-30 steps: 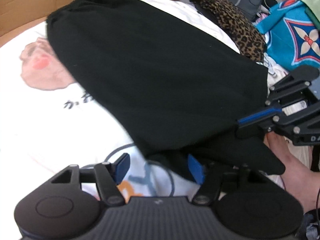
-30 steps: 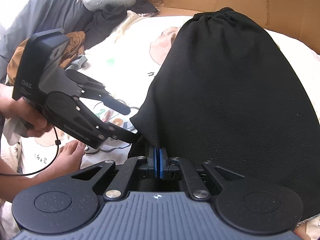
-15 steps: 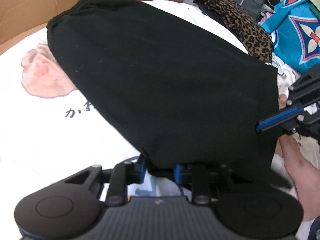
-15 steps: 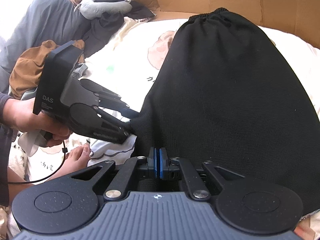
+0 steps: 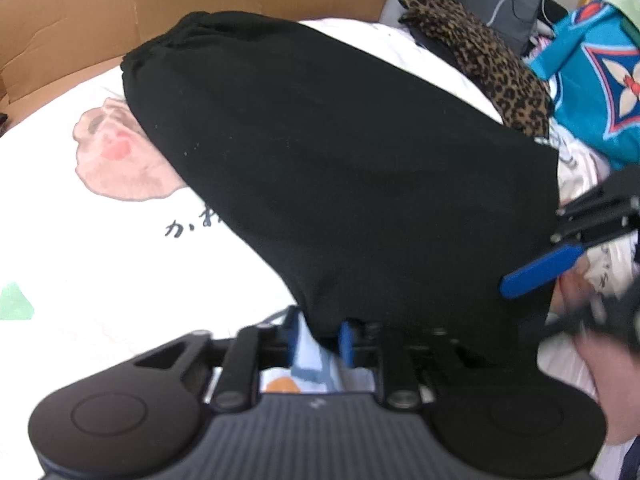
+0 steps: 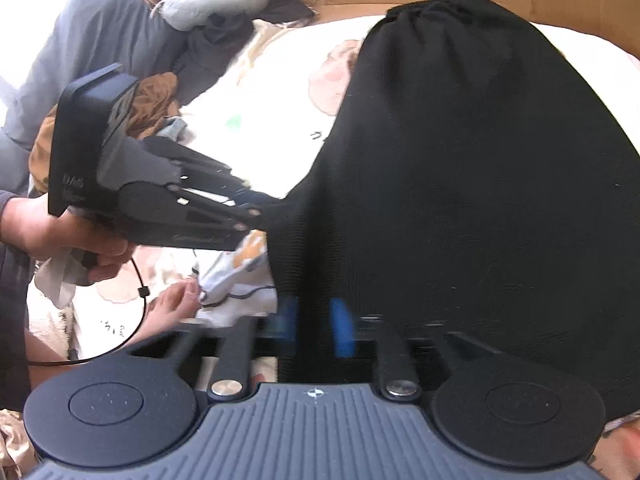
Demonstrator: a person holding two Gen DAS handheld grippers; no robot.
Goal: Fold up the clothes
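A black garment (image 5: 340,152) lies spread on the white printed bedsheet (image 5: 100,260), its gathered waistband at the far end. My left gripper (image 5: 319,336) sits at the near left corner of the hem. Its jaws are opening, and the cloth corner hangs between the blue pads without being pressed. My right gripper (image 6: 315,322) is at the near hem too. Its jaws are opening fast, blurred, with black cloth (image 6: 460,160) between the parted pads. In the right wrist view the left gripper (image 6: 276,208) touches the cloth's left edge, held by a hand (image 6: 60,240).
Cardboard (image 5: 200,0) walls the far side. A leopard-print cloth (image 5: 492,64) and a teal patterned cloth (image 5: 600,80) lie to the right. Grey bedding (image 6: 100,48) and a brown garment (image 6: 156,88) lie to the left. A person's bare foot (image 6: 176,304) rests by the hem.
The left gripper went from wide open to closed on the hem corner, and now its pads stand apart again. The right gripper's pads, shut on the hem before, have sprung apart.
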